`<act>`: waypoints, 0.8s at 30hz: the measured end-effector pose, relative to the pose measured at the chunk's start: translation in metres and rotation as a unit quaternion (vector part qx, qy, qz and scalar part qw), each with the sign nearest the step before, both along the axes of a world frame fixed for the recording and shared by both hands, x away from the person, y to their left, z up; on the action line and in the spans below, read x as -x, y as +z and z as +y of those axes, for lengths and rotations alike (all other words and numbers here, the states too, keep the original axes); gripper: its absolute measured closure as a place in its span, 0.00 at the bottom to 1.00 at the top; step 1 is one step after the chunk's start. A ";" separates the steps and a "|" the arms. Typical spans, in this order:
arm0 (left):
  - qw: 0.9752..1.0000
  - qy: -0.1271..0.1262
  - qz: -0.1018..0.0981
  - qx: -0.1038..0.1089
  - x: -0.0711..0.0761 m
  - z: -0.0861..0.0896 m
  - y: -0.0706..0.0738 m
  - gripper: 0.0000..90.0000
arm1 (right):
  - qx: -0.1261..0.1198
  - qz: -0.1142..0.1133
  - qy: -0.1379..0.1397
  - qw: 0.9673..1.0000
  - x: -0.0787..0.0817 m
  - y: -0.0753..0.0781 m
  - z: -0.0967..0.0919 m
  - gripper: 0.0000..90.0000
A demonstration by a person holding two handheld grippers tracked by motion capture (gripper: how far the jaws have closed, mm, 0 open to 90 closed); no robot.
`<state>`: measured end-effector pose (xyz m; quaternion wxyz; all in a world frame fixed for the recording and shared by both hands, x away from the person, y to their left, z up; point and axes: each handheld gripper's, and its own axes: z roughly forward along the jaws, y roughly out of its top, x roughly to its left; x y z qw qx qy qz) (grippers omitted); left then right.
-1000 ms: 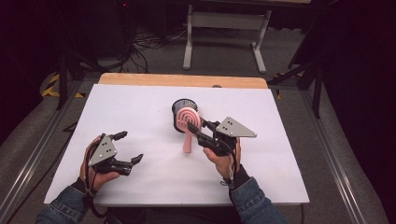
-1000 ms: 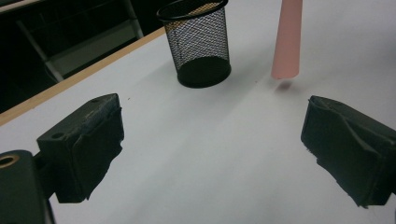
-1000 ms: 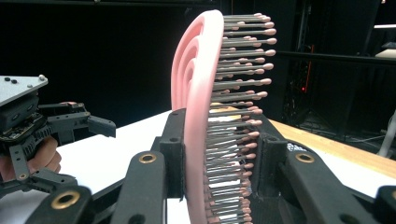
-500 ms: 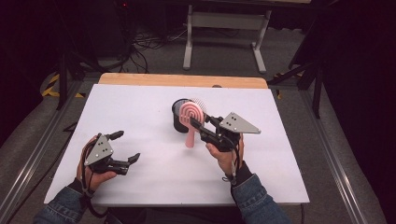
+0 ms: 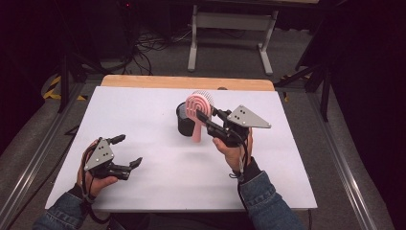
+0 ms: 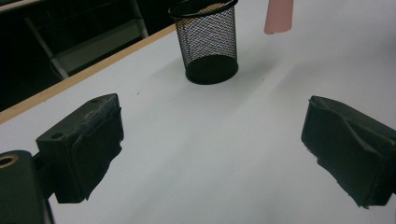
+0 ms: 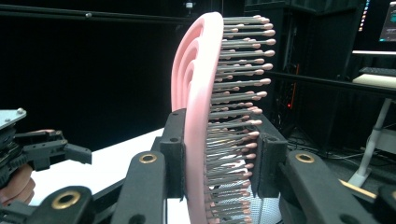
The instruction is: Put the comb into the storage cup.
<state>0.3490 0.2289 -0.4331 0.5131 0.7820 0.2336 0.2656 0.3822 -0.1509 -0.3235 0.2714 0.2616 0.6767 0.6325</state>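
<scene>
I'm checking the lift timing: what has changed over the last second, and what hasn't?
The right gripper, shut on the pink hairbrush, has raised it, so the handle's end now hangs clear of the white table beside the black mesh cup. The grip is unchanged. The left gripper stays open near the table's front left, and the cup has not moved.
</scene>
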 end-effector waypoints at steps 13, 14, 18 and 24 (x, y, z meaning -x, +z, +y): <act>1.000 -0.004 0.001 0.001 0.000 -0.002 -0.001 0.07 | 0.000 -0.011 -0.010 1.000 -0.006 0.009 -0.002 0.71; 1.000 -0.004 0.001 0.001 0.000 -0.002 -0.001 0.07 | 0.000 -0.013 -0.011 1.000 -0.006 0.010 -0.002 0.71; 1.000 -0.005 0.001 0.001 0.000 -0.001 -0.001 0.07 | 0.000 -0.016 -0.014 1.000 -0.007 0.011 -0.003 0.71; 1.000 -0.005 0.000 -0.001 0.000 -0.002 -0.001 0.07 | -0.002 -0.021 -0.018 1.000 -0.009 0.015 -0.005 0.71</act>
